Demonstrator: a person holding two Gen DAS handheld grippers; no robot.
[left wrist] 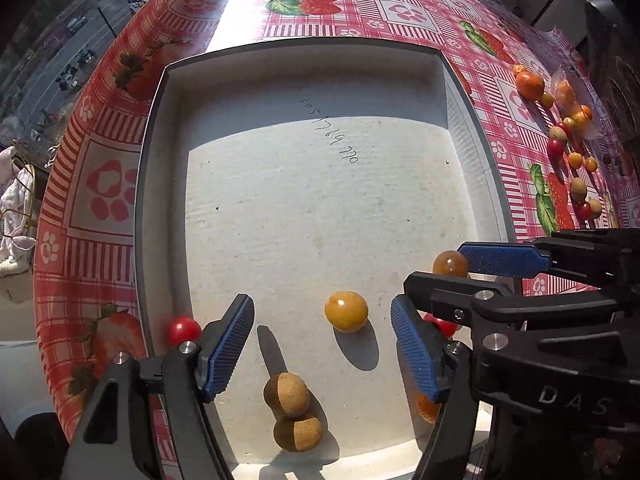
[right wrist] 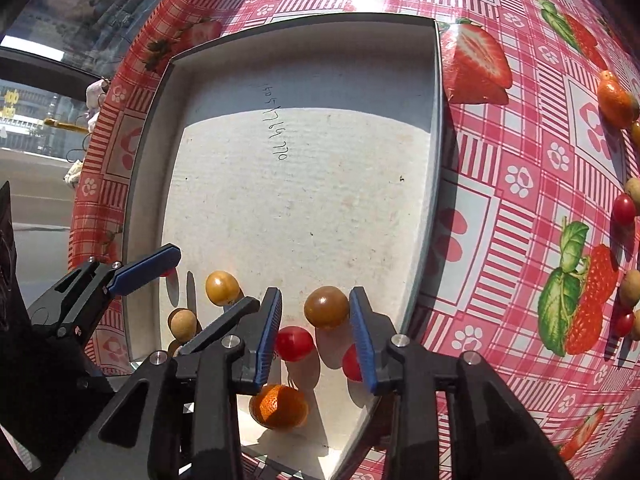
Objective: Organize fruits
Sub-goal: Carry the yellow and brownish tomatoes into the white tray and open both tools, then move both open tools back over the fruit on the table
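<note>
A shallow white cardboard box lies on the strawberry tablecloth. My left gripper points down into its near end, open, with a yellow fruit lying loose on the floor between the pads. Two brown longans sit just below it, and a red cherry tomato rests by the left wall. My right gripper is open around an amber fruit resting on the floor, with a gap at the left pad. Two red tomatoes and a mandarin lie under it.
Several loose fruits are scattered on the tablecloth to the right: a mandarin, red tomatoes, yellow ones and longans. The far half of the box floor is bare. The table edge runs along the left.
</note>
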